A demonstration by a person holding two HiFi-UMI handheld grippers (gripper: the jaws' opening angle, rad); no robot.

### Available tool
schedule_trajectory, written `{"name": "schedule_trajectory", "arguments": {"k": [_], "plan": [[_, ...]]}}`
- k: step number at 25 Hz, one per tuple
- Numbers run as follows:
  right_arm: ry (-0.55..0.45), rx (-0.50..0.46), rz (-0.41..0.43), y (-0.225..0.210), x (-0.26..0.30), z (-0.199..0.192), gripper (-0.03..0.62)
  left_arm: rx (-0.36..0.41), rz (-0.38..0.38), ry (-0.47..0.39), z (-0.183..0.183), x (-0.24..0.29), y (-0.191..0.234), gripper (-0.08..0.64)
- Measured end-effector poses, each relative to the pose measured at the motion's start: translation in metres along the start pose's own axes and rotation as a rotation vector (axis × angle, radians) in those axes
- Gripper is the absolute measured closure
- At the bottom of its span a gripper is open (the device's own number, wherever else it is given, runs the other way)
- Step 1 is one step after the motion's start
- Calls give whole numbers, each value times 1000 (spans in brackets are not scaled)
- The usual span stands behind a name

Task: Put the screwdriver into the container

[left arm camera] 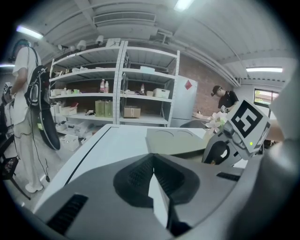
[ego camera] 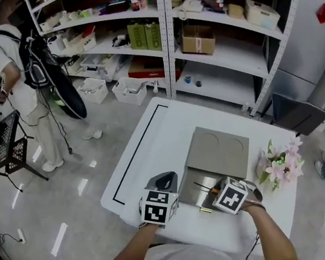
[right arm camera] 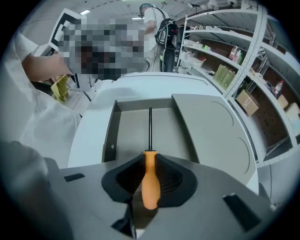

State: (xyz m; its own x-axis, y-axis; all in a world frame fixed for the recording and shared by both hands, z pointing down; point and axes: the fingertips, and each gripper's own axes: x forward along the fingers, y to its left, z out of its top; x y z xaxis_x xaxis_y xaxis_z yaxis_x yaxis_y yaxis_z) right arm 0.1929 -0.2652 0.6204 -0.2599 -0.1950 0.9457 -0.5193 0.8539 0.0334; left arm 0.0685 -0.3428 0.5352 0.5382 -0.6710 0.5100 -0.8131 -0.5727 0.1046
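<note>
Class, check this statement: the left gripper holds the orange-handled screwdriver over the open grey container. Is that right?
No. The right gripper holds the orange-handled screwdriver over the open grey container; the right gripper view shows its jaws shut on the handle.

Strip lights on the ceiling above the table give bright, even light, and the table's white top is nearly washed out. Pale glare streaks mark the floor left of the table. Shadows are soft. Both gripper views bulge like a fisheye, with dark corners and blur nearest the lens.
</note>
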Motion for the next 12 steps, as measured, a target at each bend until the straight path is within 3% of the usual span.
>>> {"name": "schedule_trajectory", "arguments": {"k": [12], "plan": [[-30, 41, -7, -2, 8, 3, 512, 7, 7, 11, 0, -6, 3, 557]]}}
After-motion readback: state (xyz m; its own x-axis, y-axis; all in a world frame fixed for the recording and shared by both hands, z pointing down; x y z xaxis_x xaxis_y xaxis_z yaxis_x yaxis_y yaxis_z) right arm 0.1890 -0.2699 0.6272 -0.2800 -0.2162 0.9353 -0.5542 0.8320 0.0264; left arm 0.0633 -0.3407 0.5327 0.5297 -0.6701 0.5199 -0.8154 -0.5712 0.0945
